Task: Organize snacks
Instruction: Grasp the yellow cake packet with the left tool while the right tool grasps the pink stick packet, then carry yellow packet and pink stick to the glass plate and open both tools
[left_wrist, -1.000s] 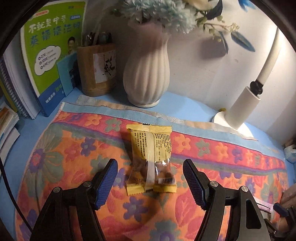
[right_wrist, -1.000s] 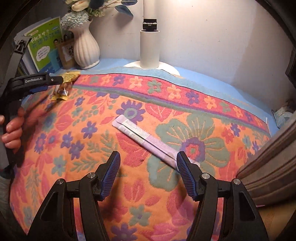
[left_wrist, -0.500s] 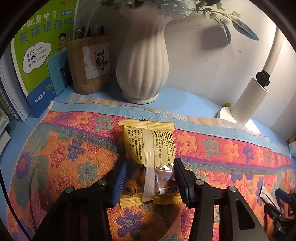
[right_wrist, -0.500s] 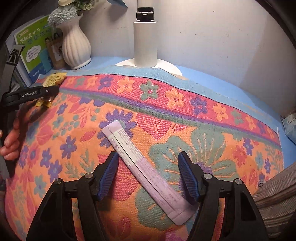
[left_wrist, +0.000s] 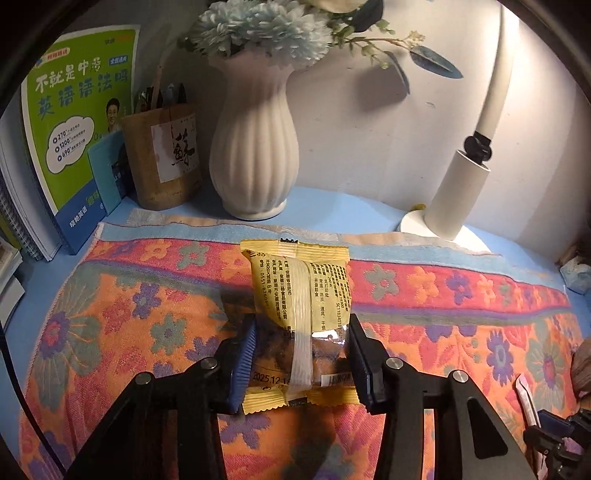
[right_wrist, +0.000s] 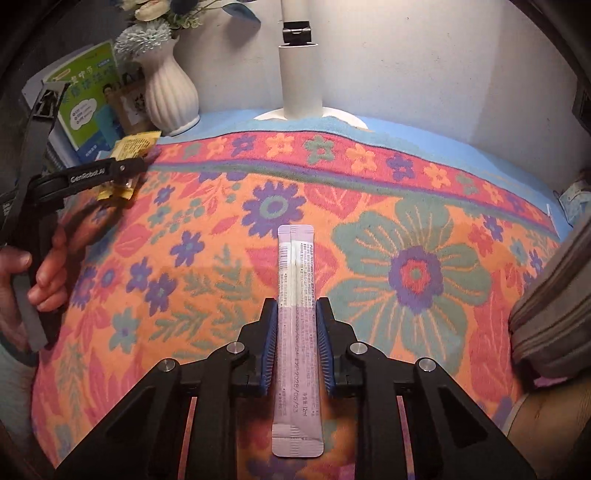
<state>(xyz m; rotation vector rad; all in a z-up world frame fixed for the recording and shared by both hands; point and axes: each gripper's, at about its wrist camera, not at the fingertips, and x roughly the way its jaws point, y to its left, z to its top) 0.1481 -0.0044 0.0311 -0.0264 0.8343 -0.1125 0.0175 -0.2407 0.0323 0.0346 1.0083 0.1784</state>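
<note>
A yellow snack packet (left_wrist: 299, 314) with a clear window sits between my left gripper's (left_wrist: 301, 332) blue pads, which press on its sides; it is held just above the floral cloth (left_wrist: 129, 314). The packet also shows at the far left of the right wrist view (right_wrist: 129, 147). A long lilac stick sachet (right_wrist: 295, 295) lies lengthwise between my right gripper's (right_wrist: 296, 317) pads, which are closed against its edges over the cloth (right_wrist: 406, 277).
A white ribbed vase (left_wrist: 255, 147) with flowers, a brown pen holder (left_wrist: 162, 155) and a green book (left_wrist: 77, 122) stand at the back left. A white lamp (left_wrist: 458, 195) stands at the back right. A grey fabric item (right_wrist: 554, 295) lies at the right edge.
Both grippers have closed: the left on the yellow packet, lifting it slightly; the right moved onto the lilac sachet, now aligned between its pads.
</note>
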